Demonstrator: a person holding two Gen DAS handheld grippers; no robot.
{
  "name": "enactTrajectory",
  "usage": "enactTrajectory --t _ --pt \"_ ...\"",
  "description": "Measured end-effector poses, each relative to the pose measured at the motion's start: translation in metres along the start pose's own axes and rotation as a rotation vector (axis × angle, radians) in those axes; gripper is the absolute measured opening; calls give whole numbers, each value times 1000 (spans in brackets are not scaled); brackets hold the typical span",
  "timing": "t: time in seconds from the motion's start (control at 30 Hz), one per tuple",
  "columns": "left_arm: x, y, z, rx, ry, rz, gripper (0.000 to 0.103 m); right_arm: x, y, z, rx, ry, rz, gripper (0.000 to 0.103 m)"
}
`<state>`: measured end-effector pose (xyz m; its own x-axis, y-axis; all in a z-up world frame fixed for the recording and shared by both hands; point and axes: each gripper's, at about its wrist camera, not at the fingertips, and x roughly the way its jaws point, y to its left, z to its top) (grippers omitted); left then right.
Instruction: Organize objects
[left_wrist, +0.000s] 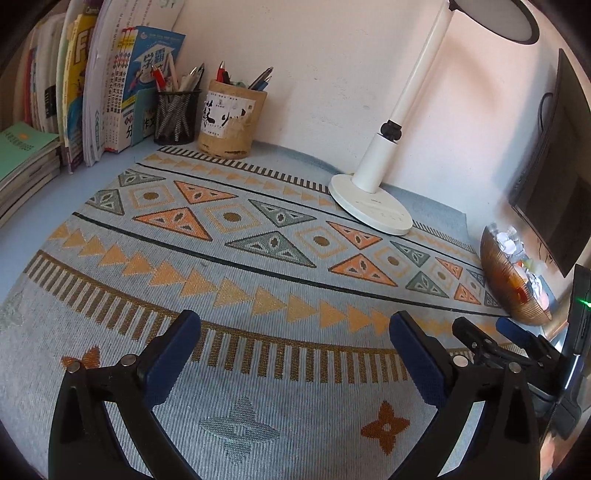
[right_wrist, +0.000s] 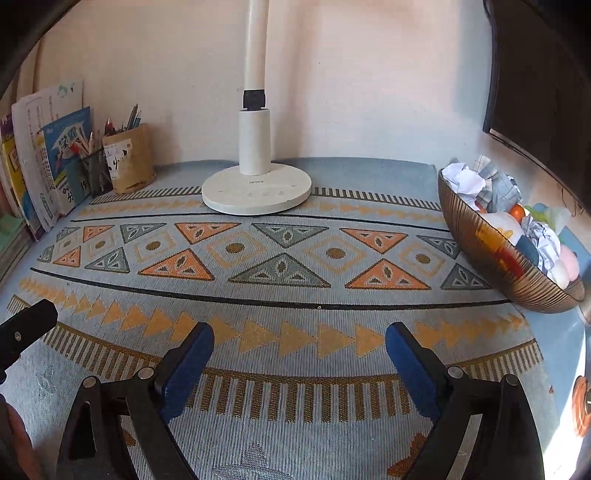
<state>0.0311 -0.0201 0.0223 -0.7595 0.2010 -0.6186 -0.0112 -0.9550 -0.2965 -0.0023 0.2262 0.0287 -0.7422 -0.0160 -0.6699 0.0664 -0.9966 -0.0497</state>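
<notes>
My left gripper hangs open over the patterned cloth, nothing between its blue pads. The right gripper shows at the lower right of the left wrist view. In the right wrist view my right gripper is open too, with only cloth between its fingers. A brown ribbed bowl at the right holds crumpled paper, checked fabric and small coloured items; the same bowl sits right of the left gripper. A mesh pen cup and a bamboo pen holder stand at the back left with pens in them.
A white desk lamp stands at the back, its base on the cloth. Upright books and a flat stack line the left. A dark monitor is at the right. A hand shows at lower left.
</notes>
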Motion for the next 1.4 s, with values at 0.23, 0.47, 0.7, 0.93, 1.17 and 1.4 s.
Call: enactTrajectory --t 0.23,0.47,0.7,0.93,1.17,1.4 --pt "4 -7 -1 45 30 -12 102 2 -1 1 9 13 -3 97" --pt "3 -5 0 39 27 -21 102 5 -3 0 22 24 7 97" --pt "4 -5 -1 37 32 -24 102 6 -3 0 26 31 9 97" --pt "5 -4 0 30 40 -32 102 5 -2 0 28 33 6 97" --pt "4 -6 -1 35 32 -21 102 6 -3 0 28 33 7 97" --pt "4 -5 -1 33 34 -22 102 6 -3 0 27 33 8 97"
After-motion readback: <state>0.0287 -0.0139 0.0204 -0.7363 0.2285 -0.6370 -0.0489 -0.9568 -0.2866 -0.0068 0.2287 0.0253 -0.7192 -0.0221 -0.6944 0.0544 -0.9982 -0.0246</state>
